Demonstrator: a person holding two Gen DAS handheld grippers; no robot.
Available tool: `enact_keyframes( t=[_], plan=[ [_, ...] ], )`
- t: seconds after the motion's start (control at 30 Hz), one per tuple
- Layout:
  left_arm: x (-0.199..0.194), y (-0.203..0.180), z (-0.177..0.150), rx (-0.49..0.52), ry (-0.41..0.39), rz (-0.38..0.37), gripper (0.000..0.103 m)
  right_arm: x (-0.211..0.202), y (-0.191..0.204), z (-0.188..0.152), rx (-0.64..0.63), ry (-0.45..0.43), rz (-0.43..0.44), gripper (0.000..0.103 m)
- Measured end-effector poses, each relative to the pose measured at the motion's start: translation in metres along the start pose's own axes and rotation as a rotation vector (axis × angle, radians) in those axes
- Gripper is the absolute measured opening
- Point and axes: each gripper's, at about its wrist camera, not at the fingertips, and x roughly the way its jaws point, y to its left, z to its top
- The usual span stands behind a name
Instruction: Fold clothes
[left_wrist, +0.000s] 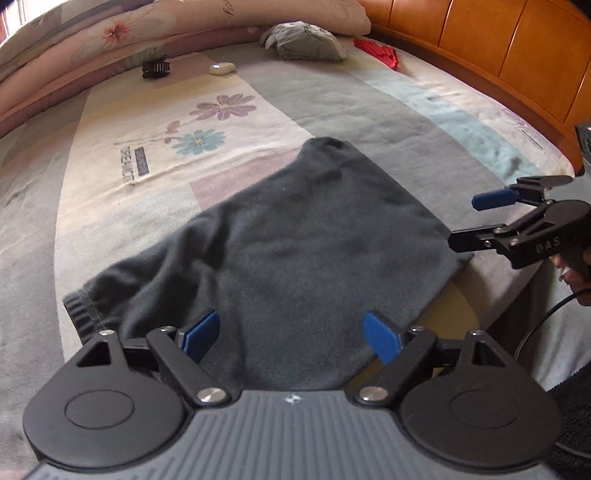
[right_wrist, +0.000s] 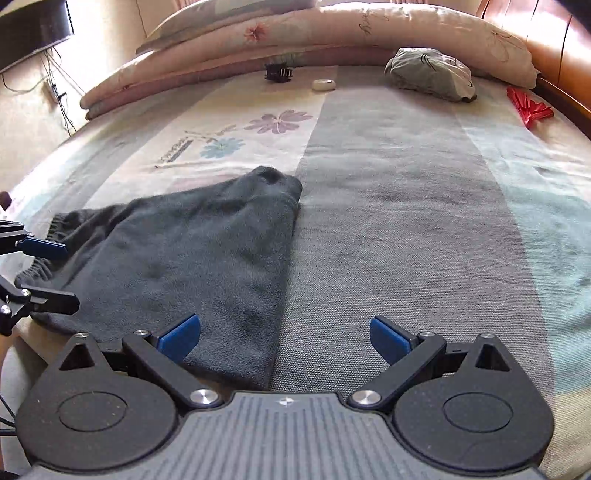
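A dark grey garment (left_wrist: 303, 243) lies folded on the bed, with a ribbed cuff (left_wrist: 79, 314) sticking out at its left. My left gripper (left_wrist: 291, 336) hovers open over the garment's near edge, with nothing between its blue pads. In the left wrist view my right gripper (left_wrist: 467, 221) comes in from the right, open, just off the garment's right edge. In the right wrist view the garment (right_wrist: 192, 266) lies to the left, and my right gripper (right_wrist: 284, 339) stands open over its near right corner. My left gripper (right_wrist: 55, 273) shows at the left edge there, open.
The striped bedspread (right_wrist: 406, 221) with a flower print extends to the right. At the far end lie a folded quilt (right_wrist: 314, 29), a bundled grey cloth (right_wrist: 428, 74), a red fan (right_wrist: 528, 107), a white case (right_wrist: 324, 84) and a black clip (right_wrist: 277, 72). A wooden headboard (left_wrist: 498, 48) runs along the right.
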Motion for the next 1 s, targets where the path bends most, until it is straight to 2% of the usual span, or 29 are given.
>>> enact_keyframes(
  t=[0.07, 0.13, 0.27, 0.33, 0.43, 0.53, 0.77, 1.0],
  plan=[
    [0.006, 0.007, -0.008, -0.043, 0.019, -0.003, 0.086, 0.006, 0.004, -0.004, -0.027, 0.033, -0.027, 0.1],
    [-0.001, 0.014, -0.013, -0.076, -0.006, 0.0, 0.086, 0.001, 0.001, -0.004, -0.022, 0.031, -0.029, 0.1],
    [-0.026, 0.026, -0.015, -0.134, -0.087, -0.006, 0.086, -0.024, -0.01, -0.001, -0.021, -0.056, -0.043, 0.1],
    [-0.033, 0.025, -0.015, -0.135, -0.113, -0.011, 0.087, -0.031, -0.007, -0.002, -0.082, -0.072, -0.071, 0.101],
    [-0.033, 0.011, -0.016, -0.083, -0.12, -0.045, 0.087, -0.031, 0.001, -0.01, -0.187, -0.057, -0.105, 0.102],
    [-0.023, -0.013, -0.016, 0.023, -0.099, -0.085, 0.087, -0.028, 0.01, -0.021, -0.253, -0.032, -0.116, 0.102],
    [0.002, -0.063, -0.004, 0.176, -0.089, -0.055, 0.087, -0.02, 0.022, -0.028, -0.313, -0.042, -0.132, 0.103],
    [0.023, -0.098, 0.006, 0.265, -0.071, -0.041, 0.087, -0.009, 0.032, -0.026, -0.415, -0.101, -0.216, 0.103]
  ],
)
